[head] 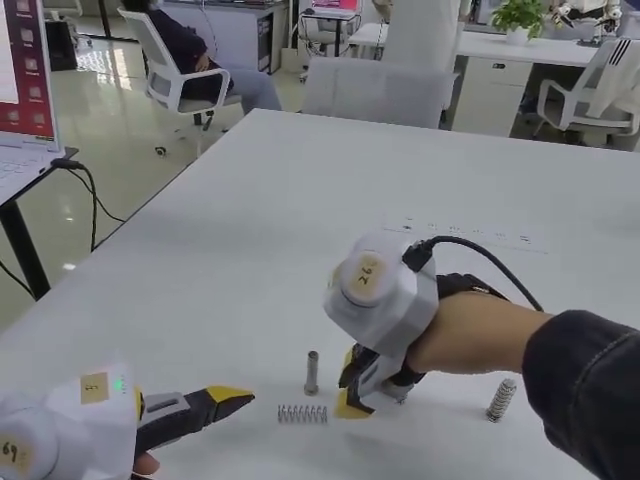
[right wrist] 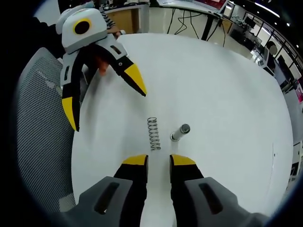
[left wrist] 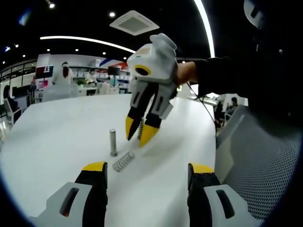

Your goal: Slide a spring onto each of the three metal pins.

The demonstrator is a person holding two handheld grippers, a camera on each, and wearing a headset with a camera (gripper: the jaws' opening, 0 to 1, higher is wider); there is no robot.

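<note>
White table | right gripper tipped down beside pin | spring lying flat

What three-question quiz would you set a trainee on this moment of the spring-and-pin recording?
1. True or false: the loose silver coil spring lies flat on the white table beside the bare upright metal pin.
2. Which is spread wider? A) the left claw B) the right claw
3. Fill in: in the head view, a second spring stands to the ___ of the right claw.

Key: 1 true; 2 A; 3 right.
</note>
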